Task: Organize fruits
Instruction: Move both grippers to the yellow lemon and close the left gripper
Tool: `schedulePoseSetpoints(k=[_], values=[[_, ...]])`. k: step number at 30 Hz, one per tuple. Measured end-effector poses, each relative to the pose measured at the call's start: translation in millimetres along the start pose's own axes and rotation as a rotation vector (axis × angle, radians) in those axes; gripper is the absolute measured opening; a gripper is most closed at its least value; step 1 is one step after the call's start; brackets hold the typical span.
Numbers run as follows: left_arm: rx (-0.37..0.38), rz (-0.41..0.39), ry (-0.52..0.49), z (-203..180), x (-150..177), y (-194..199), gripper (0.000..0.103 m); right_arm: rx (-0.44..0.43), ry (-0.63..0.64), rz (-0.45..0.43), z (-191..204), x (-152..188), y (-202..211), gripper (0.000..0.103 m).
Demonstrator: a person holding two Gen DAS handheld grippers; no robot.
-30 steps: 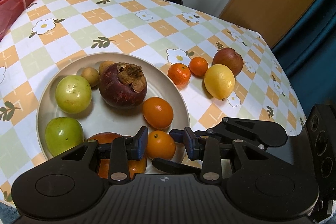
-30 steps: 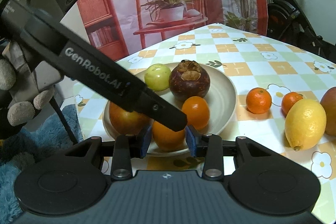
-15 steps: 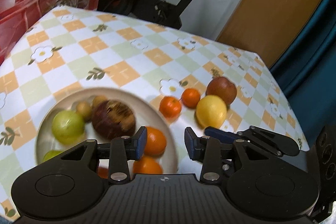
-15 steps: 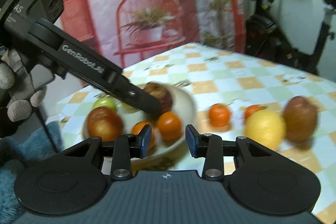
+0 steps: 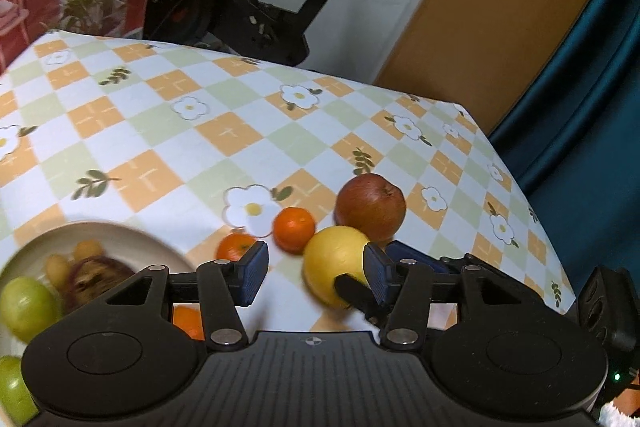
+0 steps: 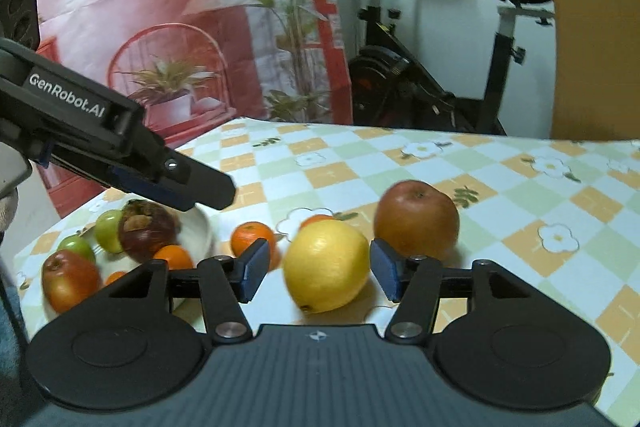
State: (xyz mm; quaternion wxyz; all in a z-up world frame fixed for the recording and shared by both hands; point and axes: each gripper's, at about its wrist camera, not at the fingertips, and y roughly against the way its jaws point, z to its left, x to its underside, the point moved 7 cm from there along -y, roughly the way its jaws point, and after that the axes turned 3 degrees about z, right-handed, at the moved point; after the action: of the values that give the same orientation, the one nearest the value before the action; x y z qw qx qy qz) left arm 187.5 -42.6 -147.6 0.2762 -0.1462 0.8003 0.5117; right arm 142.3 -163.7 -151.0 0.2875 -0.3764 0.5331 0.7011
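Observation:
A yellow lemon point(image 6: 326, 265) lies on the checked tablecloth between the blue pads of my right gripper point(image 6: 318, 273), which is open around it without closing. A red apple point(image 6: 416, 217) sits just behind it, and two small oranges point(image 6: 252, 237) lie to its left. My left gripper point(image 5: 314, 277) is open and empty above the cloth, with the lemon point(image 5: 334, 263), apple point(image 5: 370, 207) and oranges point(image 5: 294, 229) ahead. The beige plate point(image 5: 132, 239) at lower left holds green fruits, a dark mangosteen point(image 6: 146, 229) and oranges.
The table's far edge and right corner point(image 5: 464, 111) drop off toward a teal curtain. An exercise bike point(image 5: 260, 7) stands behind the table. The left gripper's black body point(image 6: 108, 143) hangs over the plate in the right wrist view.
Both grippers have moved right, away from the plate, and opened wider. The right gripper now straddles the lemon. The orange they were beside stays on the plate.

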Motion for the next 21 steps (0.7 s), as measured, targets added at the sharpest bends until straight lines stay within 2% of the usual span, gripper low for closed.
schedulePoseSetpoints(k=[7, 10, 21], values=[[0.018, 0.035, -0.019, -10.7, 0.3, -29.3, 0.055, -0.01, -0.023, 0.031, -8.8, 3.8, -10.9, 0.064], [0.027, 0.039, -0.019, -9.6, 1.3, -30.7, 0.055, -0.04, -0.027, 0.049, -9.3, 6.5, -17.1, 0.064], [0.033, 0.059, -0.025, -12.0, 4.0, -38.3, 0.055, -0.067, -0.038, 0.089, -10.1, 8.4, -27.0, 0.065]])
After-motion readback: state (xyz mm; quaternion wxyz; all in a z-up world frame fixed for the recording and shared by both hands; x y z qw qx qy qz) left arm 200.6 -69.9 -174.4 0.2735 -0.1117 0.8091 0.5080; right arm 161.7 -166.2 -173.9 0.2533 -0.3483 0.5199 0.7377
